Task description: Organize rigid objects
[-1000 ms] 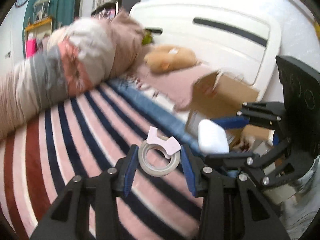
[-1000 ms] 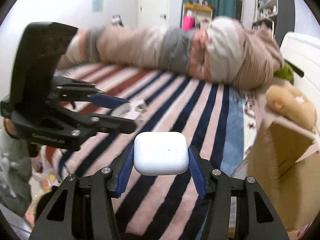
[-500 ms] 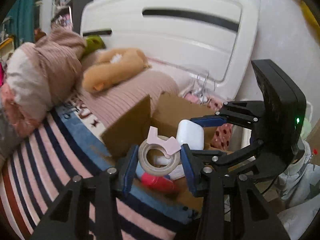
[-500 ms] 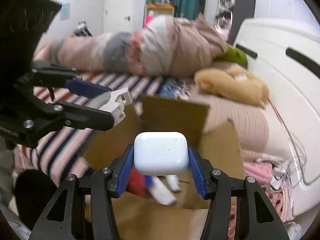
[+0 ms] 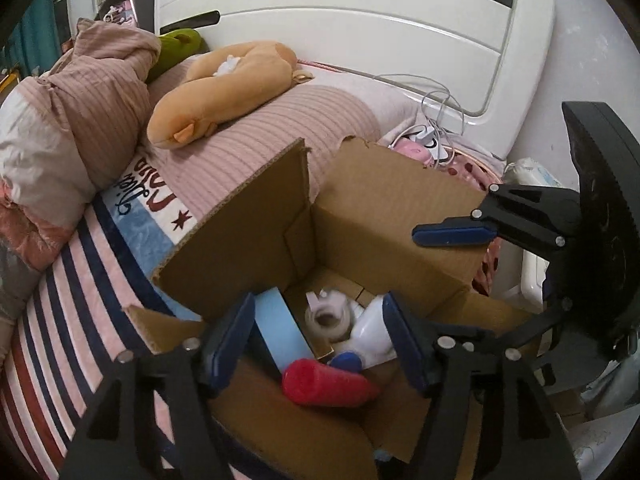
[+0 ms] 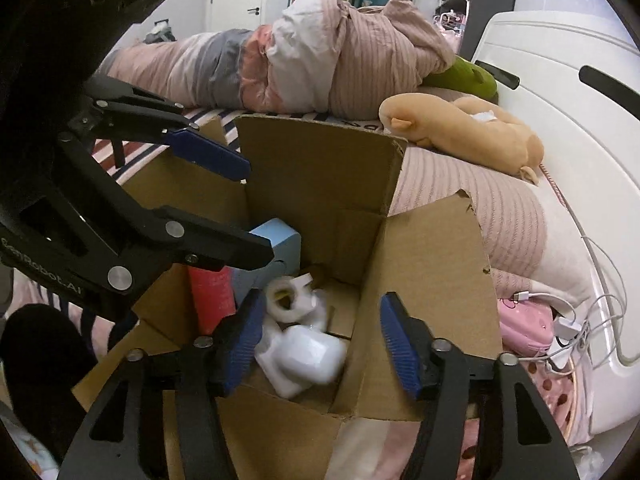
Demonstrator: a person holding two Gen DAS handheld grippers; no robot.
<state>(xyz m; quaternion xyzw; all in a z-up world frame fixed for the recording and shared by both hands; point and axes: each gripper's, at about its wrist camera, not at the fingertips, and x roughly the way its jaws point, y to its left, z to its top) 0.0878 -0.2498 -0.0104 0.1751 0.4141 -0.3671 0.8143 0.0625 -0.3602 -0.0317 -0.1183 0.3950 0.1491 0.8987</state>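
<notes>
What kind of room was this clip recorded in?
Almost certainly a bedroom: a white headboard behind a bed with a striped blanket, a bundled duvet and a plush toy beside the cardboard box.

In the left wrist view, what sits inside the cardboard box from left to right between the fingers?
Light blue box → tape roll → white bottle. The red cylinder lies nearer, below these, so I leave it out of the order.
</notes>
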